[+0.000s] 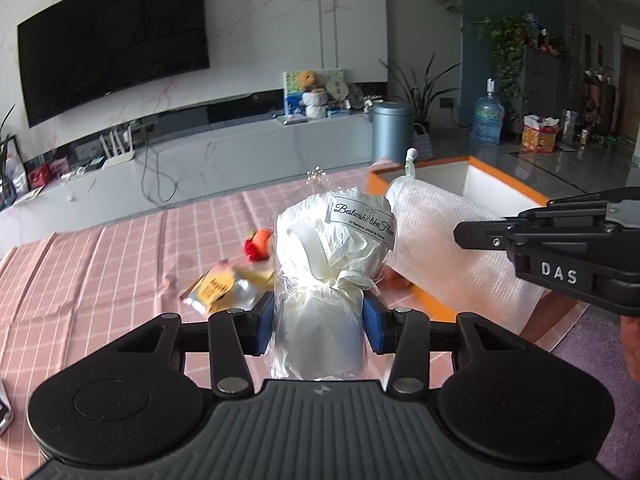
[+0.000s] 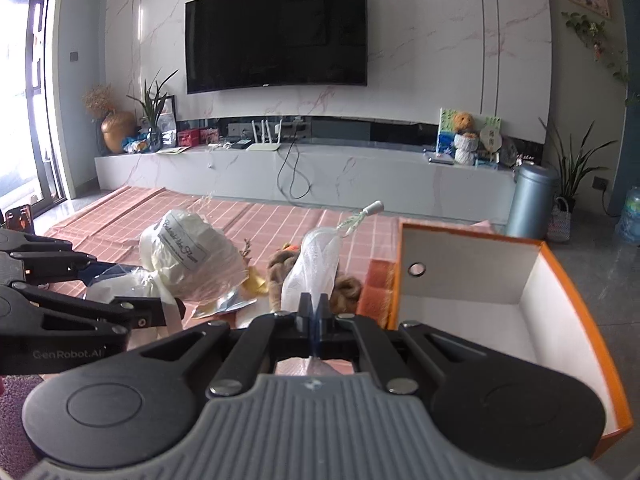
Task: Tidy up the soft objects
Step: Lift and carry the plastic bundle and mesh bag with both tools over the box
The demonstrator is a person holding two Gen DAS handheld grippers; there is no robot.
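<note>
Both grippers loaded beside the orange box (image 2: pixel 560 264).
Left gripper (image 1: pixel 318 320) clamped on white bouquet (image 1: pixel 332 236); right gripper (image 2: pixel 316 312) clenched on mesh pouch (image 2: pixel 314 264).

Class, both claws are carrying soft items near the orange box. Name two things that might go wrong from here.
1. The right claw pinches only the thin edge of the white mesh bag, so it may slip free.
2. The left claw squeezes the crinkly wrapped white bundle beside the right claw; they might collide before reaching the orange box.
</note>
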